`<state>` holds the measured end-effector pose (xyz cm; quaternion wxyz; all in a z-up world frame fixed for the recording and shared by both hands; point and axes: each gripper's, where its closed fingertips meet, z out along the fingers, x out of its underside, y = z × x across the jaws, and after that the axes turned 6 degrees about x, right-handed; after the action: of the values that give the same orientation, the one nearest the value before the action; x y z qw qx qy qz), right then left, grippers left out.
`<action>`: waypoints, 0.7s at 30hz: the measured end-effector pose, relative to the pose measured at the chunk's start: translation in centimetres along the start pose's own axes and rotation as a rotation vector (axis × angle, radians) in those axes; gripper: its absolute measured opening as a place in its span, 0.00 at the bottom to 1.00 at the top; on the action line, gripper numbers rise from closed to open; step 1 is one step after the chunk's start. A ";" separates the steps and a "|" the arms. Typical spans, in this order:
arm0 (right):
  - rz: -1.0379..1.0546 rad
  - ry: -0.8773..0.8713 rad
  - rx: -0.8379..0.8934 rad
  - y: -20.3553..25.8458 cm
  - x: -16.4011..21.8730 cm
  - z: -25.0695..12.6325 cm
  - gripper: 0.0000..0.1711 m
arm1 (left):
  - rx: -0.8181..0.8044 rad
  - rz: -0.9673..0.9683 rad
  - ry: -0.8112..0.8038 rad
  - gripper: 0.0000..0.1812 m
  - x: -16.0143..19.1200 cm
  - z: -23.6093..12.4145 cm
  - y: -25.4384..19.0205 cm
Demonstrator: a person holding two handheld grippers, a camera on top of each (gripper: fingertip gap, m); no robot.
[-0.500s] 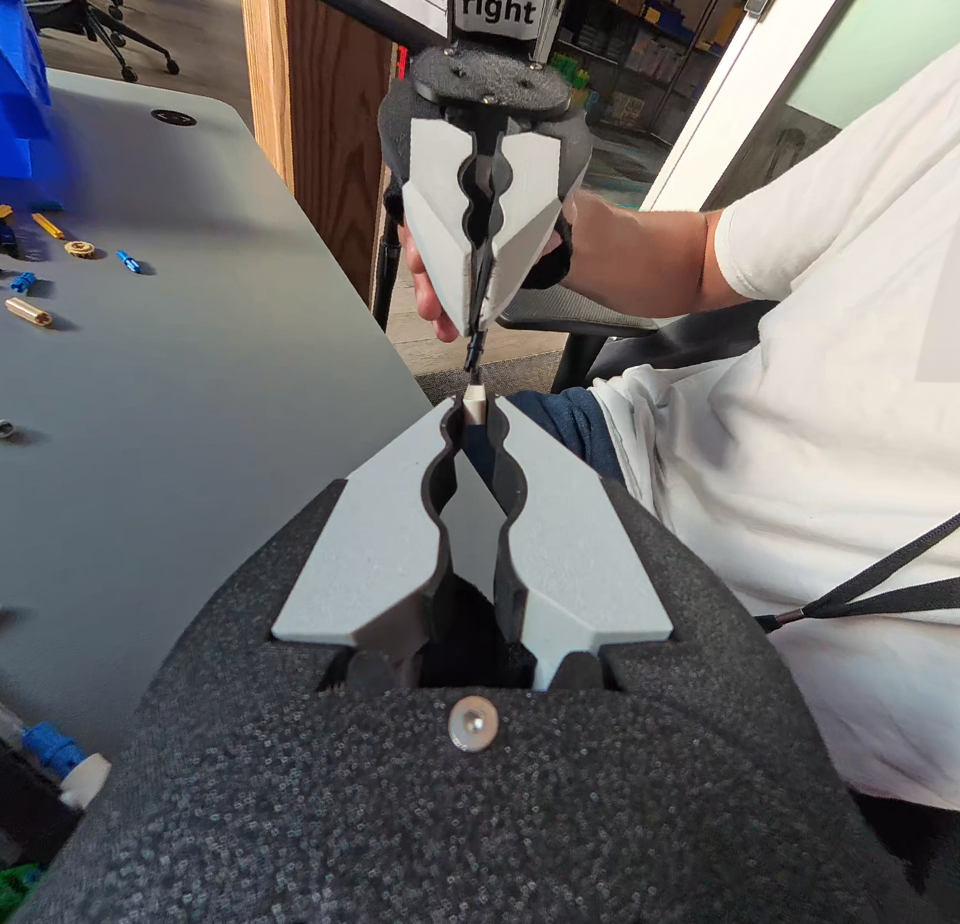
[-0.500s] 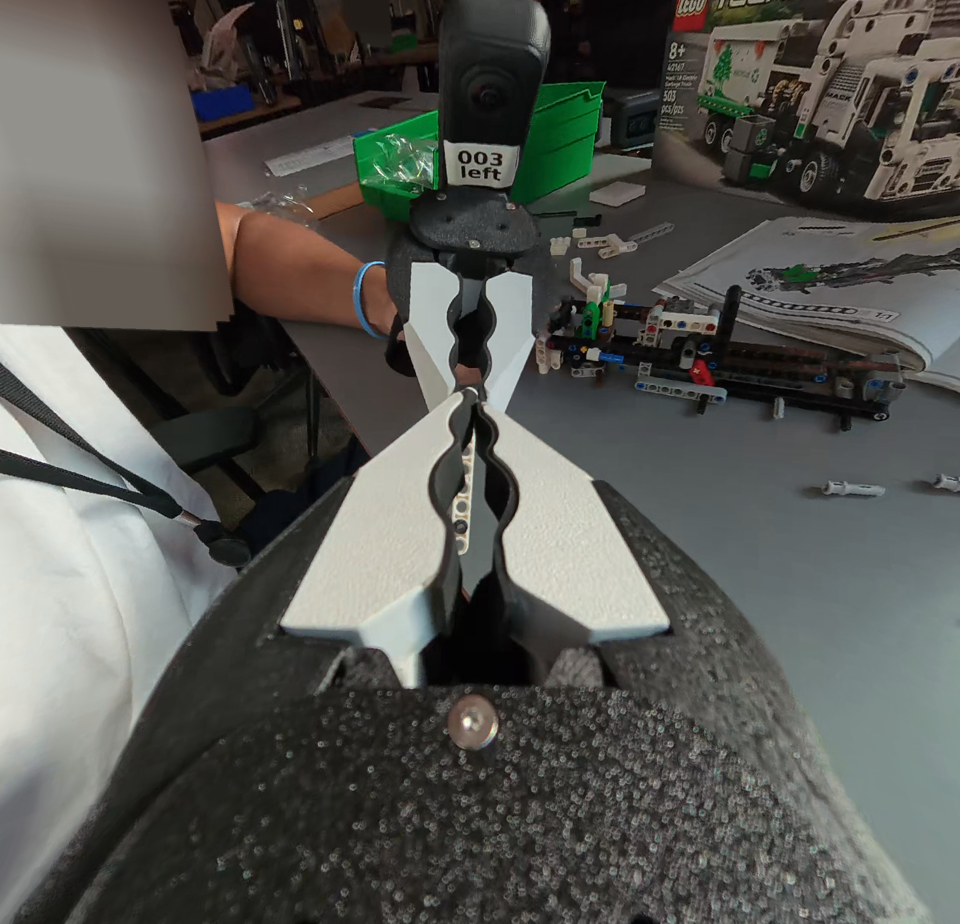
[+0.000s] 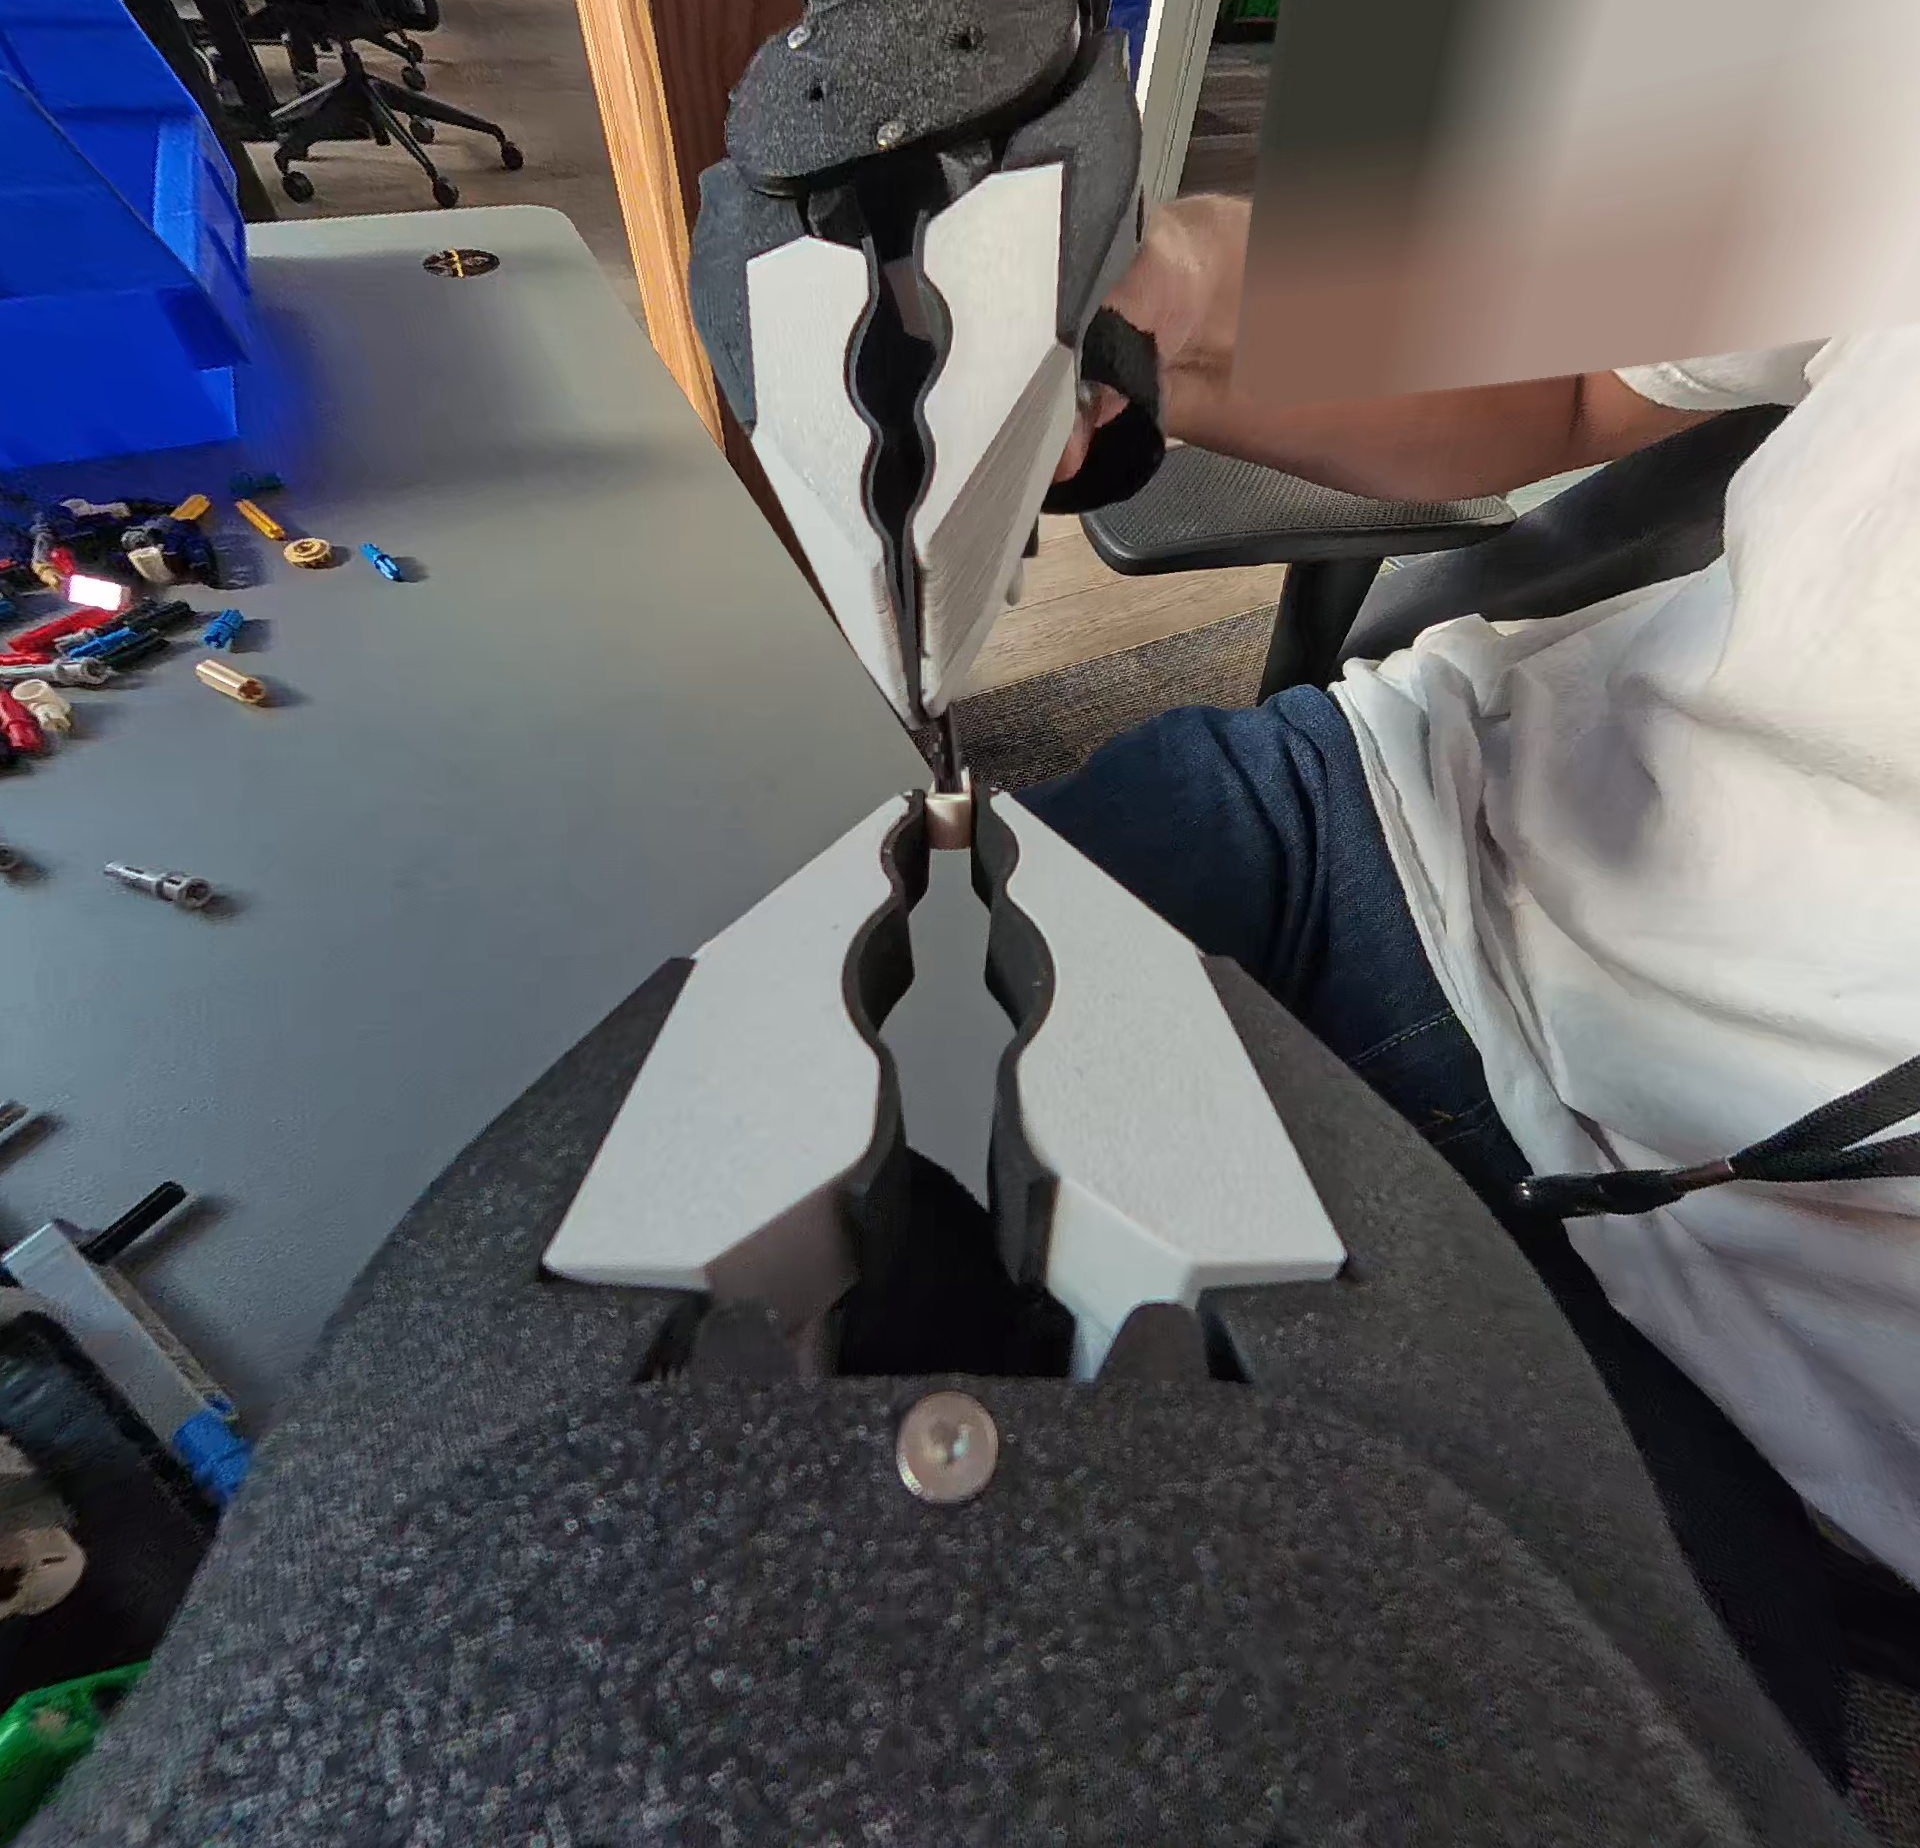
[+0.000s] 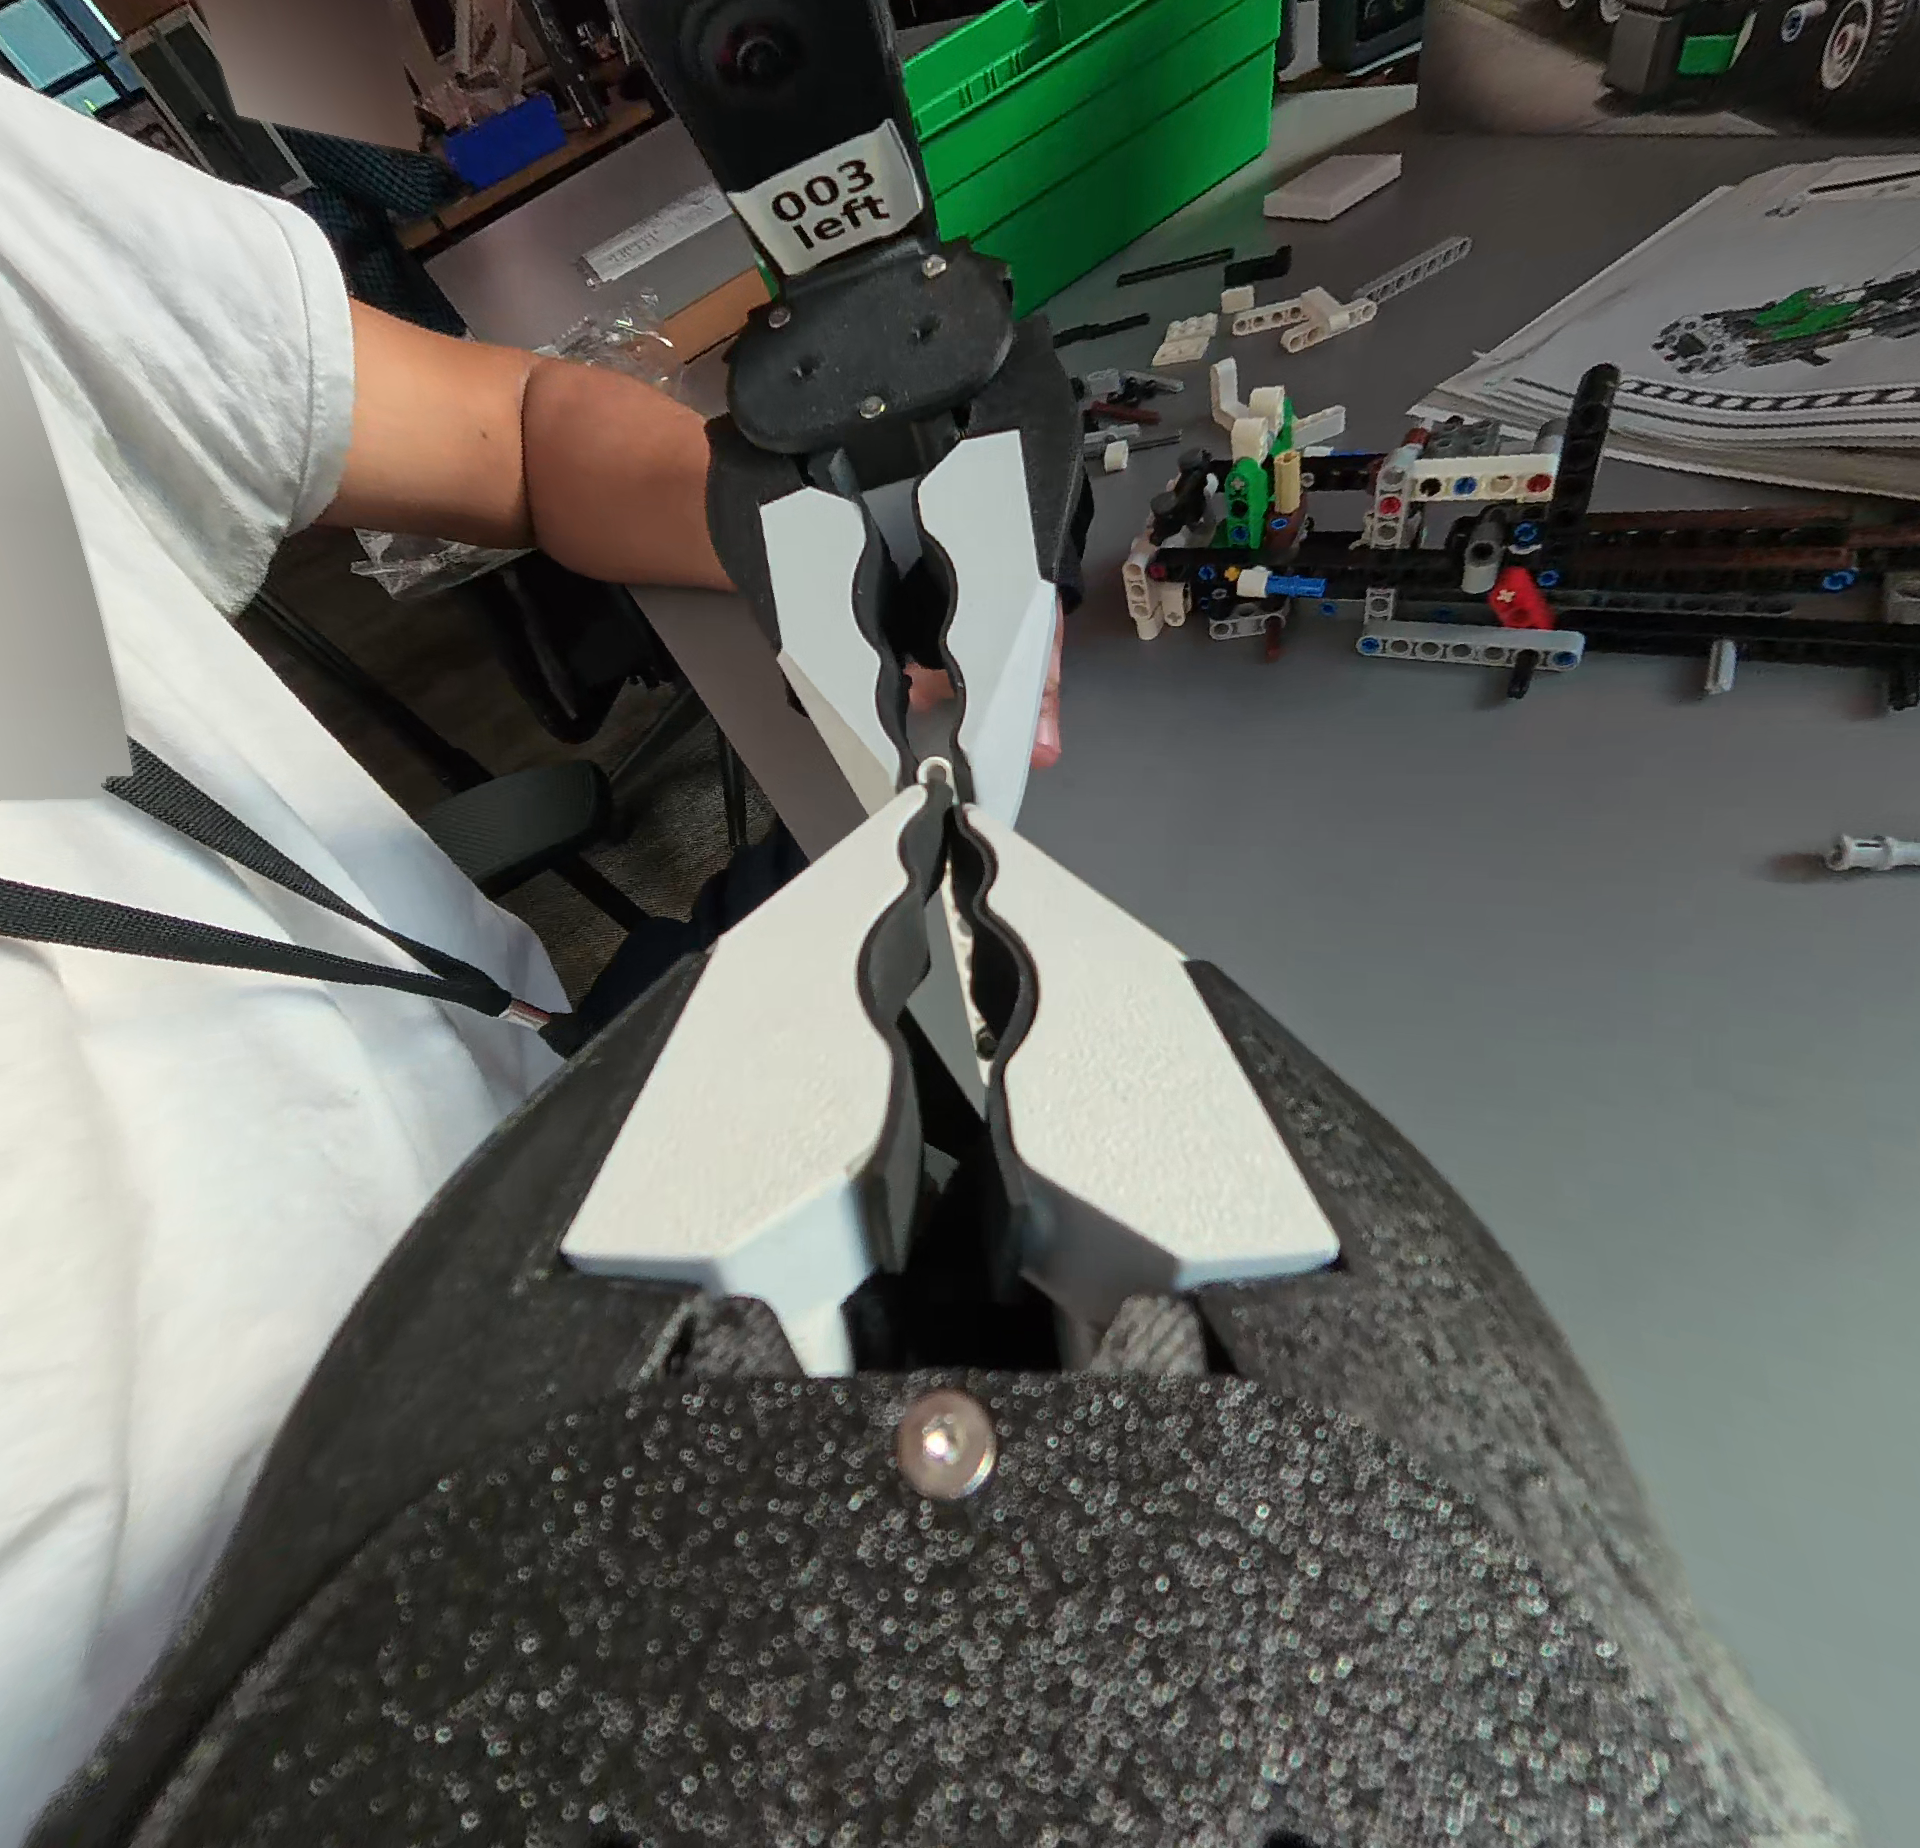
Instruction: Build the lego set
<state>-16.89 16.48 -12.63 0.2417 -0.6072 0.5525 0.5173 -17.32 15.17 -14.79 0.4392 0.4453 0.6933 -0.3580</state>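
While its tips pinch a small tan bush (image 3: pixel 948 822), the left gripper (image 3: pixel 948 811) stays nearly closed off the grey table's (image 3: pixel 436 863) edge; tip to tip with it, the right gripper (image 4: pixel 940 811) is clamped on a thin black axle (image 3: pixel 943 744) entering the bush.

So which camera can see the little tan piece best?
The left wrist view. The little tan piece sits in plain sight there, pinched at the tips of the left gripper. In the right wrist view only a pale round end peeks out past the right gripper, whose fingers hide the rest.
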 end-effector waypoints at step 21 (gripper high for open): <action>-0.048 -0.150 0.389 -6.4 1.0 -4.9 0.01 | -0.149 -0.082 0.003 0.03 0.4 -1.0 3.3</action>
<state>-9.36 13.56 -13.63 0.4071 -0.5218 0.6078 0.4388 -14.63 17.35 -15.18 0.4550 0.3833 0.7363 -0.3225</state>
